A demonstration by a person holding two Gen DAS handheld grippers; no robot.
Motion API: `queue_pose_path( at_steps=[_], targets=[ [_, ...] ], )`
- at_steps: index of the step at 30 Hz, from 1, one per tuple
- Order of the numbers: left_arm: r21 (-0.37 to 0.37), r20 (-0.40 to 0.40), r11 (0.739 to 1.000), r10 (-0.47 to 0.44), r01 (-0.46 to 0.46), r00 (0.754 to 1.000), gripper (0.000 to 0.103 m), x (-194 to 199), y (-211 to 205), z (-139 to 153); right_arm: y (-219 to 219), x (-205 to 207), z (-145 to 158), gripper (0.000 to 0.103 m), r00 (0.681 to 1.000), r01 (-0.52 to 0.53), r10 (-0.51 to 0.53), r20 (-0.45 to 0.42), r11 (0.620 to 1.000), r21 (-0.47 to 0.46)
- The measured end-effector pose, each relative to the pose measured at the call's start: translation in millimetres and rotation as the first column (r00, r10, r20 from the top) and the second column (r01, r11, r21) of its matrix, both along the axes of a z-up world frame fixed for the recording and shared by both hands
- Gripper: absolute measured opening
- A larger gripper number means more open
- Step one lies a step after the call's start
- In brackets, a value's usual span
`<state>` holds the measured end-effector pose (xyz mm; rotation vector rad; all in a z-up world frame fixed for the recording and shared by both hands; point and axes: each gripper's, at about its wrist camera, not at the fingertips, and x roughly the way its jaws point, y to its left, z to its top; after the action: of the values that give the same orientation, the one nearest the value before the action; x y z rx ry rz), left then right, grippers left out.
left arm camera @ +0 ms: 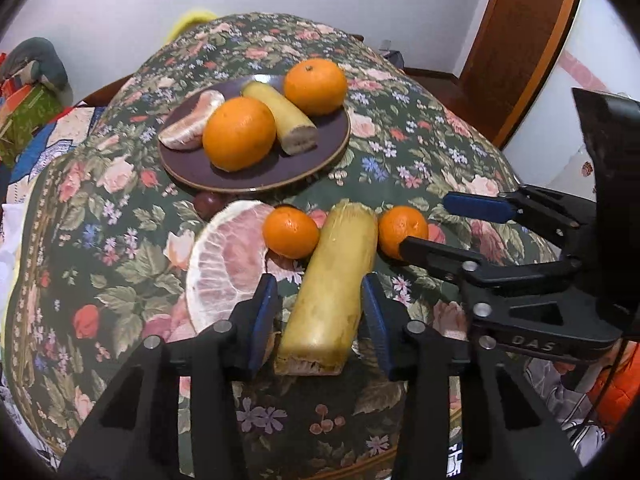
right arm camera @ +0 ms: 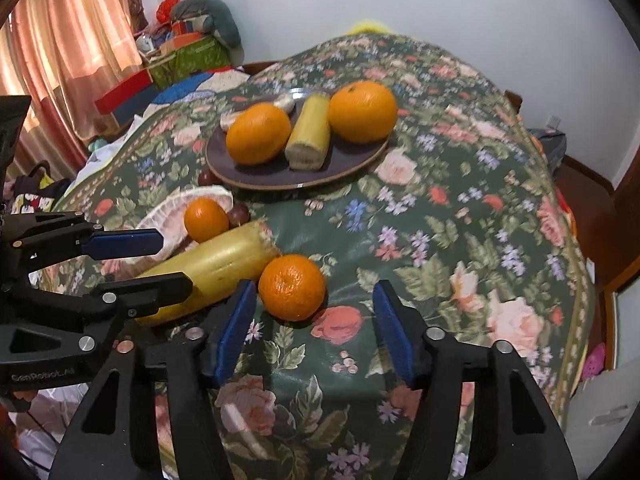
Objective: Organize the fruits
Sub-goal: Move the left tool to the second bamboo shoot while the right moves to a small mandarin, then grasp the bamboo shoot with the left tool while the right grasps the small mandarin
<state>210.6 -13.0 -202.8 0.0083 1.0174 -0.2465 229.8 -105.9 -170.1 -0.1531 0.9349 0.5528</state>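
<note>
banana piece [left arm camera: 328,280]: on tablecloth [left arm camera: 440,152] between our left gripper [left arm camera: 320,300] pads, untouched; soft, we'd grip mid-body gently
left gripper: spread wide
right gripper [right arm camera: 316,328]: spread, tangerine [right arm camera: 292,286] just ahead
plate [left arm camera: 312,160]: beyond, holds fruit

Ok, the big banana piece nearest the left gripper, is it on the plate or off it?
Off. The big banana piece lies on the tablecloth, in front of the plate, between the open left gripper's fingers.
</note>
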Motion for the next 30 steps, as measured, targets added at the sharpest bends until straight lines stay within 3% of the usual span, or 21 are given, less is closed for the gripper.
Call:
queue_pose_path(
  at_steps=[4,8,19,30],
  targets=[
    [-0.012,-0.010,1.000,-0.012,0.011,1.000,0.042,3,-2,-4,5,4,-9,0.051,0.999,-0.018,0.018,-0.027,1.000,0.010],
    [-0.013,-0.019,1.000,-0.021,0.021,1.000,0.042,5,-6,-9,9,5,-12,0.035,0.999,-0.039,0.040,-0.026,0.999,0.016],
    [-0.023,-0.043,0.999,-0.040,0.039,0.998,0.042,11,-18,-6,-25,8,1,0.035,0.999,0.036,-0.036,-0.002,0.999,0.032],
    [0.039,-0.085,0.996,-0.073,0.077,0.994,0.042,37,-48,-19,-46,5,17,0.035,0.996,0.074,-0.076,0.044,0.996,0.040]
  ],
)
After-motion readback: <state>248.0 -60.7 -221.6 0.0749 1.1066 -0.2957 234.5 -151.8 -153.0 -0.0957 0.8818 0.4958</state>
